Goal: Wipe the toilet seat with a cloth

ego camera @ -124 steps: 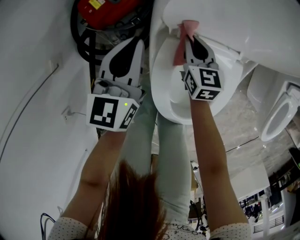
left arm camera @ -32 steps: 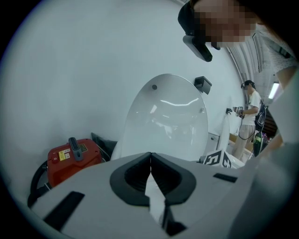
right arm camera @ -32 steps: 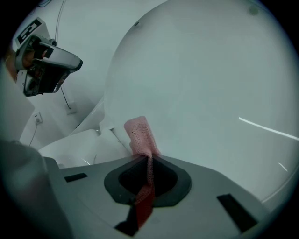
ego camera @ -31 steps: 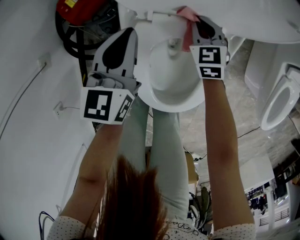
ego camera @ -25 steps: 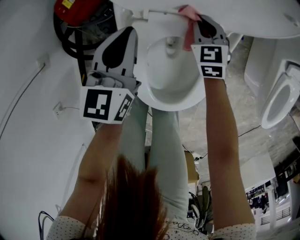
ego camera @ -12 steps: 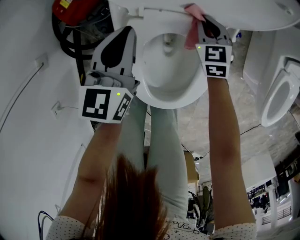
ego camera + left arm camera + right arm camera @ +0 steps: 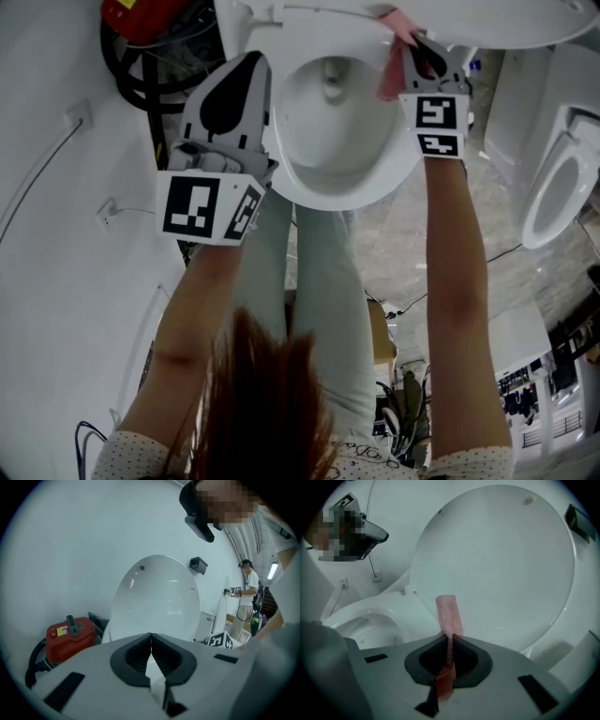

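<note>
The right gripper (image 7: 450, 641) is clenched on a pink cloth (image 7: 449, 616). The strip is pinched between its jaws, with a short end hanging behind them and a longer end standing up ahead. In the head view, the right gripper (image 7: 413, 42) holds the cloth (image 7: 392, 73) at the far right edge of the seat (image 7: 380, 192), close under the raised lid (image 7: 487, 23). No view shows whether the cloth actually presses on the seat. In the right gripper view, the lid (image 7: 501, 559) fills the space just behind the cloth. The seat (image 7: 401, 603) curves away to the left around the bowl (image 7: 375, 630).

The left gripper (image 7: 151, 641) has its jaws closed together with nothing between them. It hangs (image 7: 251, 70) beside the seat's left edge, clear of it, and partly covers that edge from above.

At the near edge of the seat are the person's legs (image 7: 319, 300). A red machine (image 7: 141, 14) ringed by black hoses (image 7: 131, 75) sits to the left of the toilet, against the wall (image 7: 56, 187). It shows again, low on the left, in the left gripper view (image 7: 70, 637). A second toilet (image 7: 553, 197) stands to the right, with a thin cable (image 7: 487, 262) lying on the floor between the two. Another person (image 7: 246, 592) stands far off at the right of the left gripper view.
</note>
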Motion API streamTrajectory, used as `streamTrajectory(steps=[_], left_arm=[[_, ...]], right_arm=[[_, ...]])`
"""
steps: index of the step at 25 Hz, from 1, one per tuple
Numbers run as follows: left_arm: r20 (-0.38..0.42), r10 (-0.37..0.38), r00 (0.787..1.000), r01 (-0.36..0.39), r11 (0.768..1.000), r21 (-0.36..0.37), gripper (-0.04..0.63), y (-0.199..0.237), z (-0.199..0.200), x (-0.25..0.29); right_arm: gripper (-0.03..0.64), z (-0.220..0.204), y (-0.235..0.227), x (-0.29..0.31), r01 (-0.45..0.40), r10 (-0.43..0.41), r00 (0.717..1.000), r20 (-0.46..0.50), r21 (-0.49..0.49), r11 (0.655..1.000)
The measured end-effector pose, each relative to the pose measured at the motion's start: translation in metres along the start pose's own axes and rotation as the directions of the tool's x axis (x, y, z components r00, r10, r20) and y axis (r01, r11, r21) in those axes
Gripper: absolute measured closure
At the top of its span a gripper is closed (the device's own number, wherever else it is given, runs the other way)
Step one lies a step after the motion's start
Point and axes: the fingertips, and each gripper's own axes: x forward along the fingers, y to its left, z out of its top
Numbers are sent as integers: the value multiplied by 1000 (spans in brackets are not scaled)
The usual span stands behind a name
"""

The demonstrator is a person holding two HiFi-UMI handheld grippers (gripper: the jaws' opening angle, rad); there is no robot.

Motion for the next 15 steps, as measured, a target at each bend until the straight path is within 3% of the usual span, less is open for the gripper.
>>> streamTrajectory(steps=[10, 15], left_arm=[[-1, -14, 1000, 14, 1000, 4, 603, -12, -7, -4], [-4, -20, 1000, 20, 1000, 7, 603, -16, -10, -7]], right_arm=[[594, -19, 6, -10, -31, 31, 1000, 1, 60, 998], [594, -21, 9, -14, -65, 65, 998, 12, 45, 997]])
